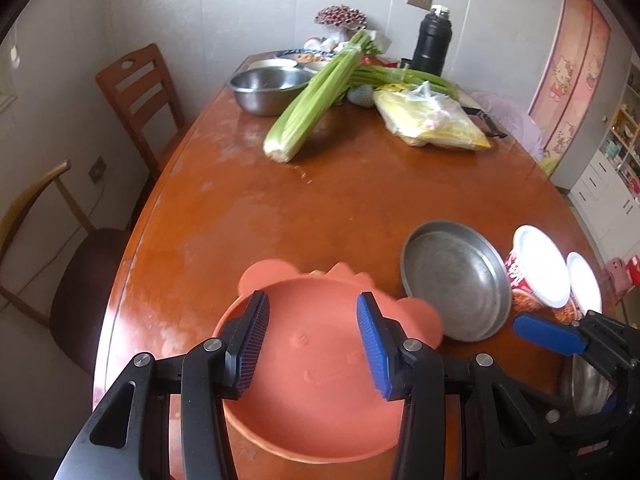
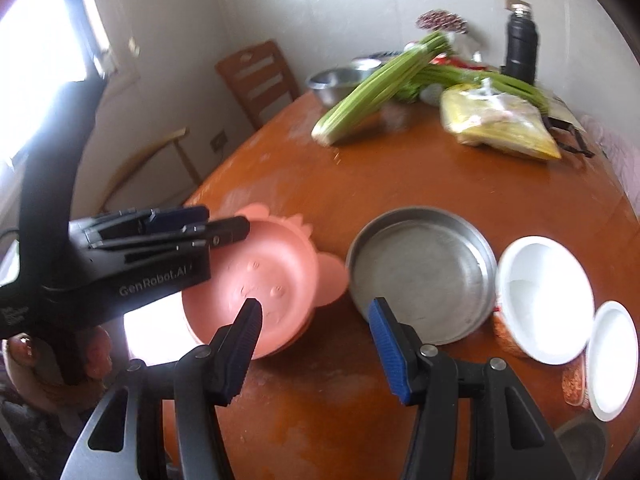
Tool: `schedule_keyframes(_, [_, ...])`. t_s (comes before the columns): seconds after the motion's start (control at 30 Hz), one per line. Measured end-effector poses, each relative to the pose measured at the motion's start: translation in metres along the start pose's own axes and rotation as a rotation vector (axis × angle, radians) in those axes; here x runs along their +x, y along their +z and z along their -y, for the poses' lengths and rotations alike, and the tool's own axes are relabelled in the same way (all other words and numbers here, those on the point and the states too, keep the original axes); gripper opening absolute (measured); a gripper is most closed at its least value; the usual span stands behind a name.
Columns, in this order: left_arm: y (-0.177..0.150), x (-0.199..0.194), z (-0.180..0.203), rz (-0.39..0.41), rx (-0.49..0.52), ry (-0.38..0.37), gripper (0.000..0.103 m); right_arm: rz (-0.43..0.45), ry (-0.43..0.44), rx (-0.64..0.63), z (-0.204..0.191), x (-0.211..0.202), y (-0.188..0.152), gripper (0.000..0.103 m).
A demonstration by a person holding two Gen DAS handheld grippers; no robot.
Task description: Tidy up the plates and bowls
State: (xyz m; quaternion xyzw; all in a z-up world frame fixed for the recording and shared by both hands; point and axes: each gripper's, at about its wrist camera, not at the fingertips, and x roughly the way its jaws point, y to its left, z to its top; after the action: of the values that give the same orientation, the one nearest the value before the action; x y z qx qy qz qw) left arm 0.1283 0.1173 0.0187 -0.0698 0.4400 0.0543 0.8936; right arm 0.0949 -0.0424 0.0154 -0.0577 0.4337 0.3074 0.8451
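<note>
Left gripper [image 1: 312, 340]: jaws spread apart, nothing between them, poised over the pink bear-shaped plate [image 1: 320, 376]. Whether the pads touch the plate cannot be told. In the right wrist view the same plate [image 2: 260, 280] lies at 9 o'clock of centre, partly covered by the left gripper's black body.

Right gripper [image 2: 316, 344]: jaws also spread wide, empty, above bare table [image 2: 360, 184] between the pink plate and the round metal pan [image 2: 424, 272].

Metal pan sits just beside the pink plate, at 3 o'clock of it; in the left wrist view it [image 1: 456, 280] nearly touches the plate's ear. At 3 o'clock of the pan: a large instant-noodle cup [image 2: 544, 296] with a white lid, then a smaller one [image 2: 612, 360], close together.

Far end of table, 12 o'clock: steel bowl [image 1: 268, 88], celery bunch [image 1: 316, 96] resting against it, yellow plastic bag [image 1: 432, 120], black flask [image 1: 432, 40]. All well apart from the grippers.

A further metal dish [image 1: 584, 388] shows at 4 o'clock in the left wrist view, mostly hidden.
</note>
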Motion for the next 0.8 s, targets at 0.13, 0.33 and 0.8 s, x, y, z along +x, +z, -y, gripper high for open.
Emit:
schedule_keyframes(0.13, [0.008,-0.002,0.016,0.003,0.034,-0.009,0.047,0.030,-0.005,0.043,0.018,-0.014,0.001,0.056])
schedule_keyframes(0.33, [0.025,0.000,0.042,-0.002,0.091,-0.023,0.048,0.060,-0.010,0.106,0.042,-0.029,-0.004,0.066])
schedule_keyframes(0.8, [0.049,0.046,0.089,-0.093,0.260,-0.034,0.048,0.029,-0.048,0.247,0.082,-0.020,-0.020,0.081])
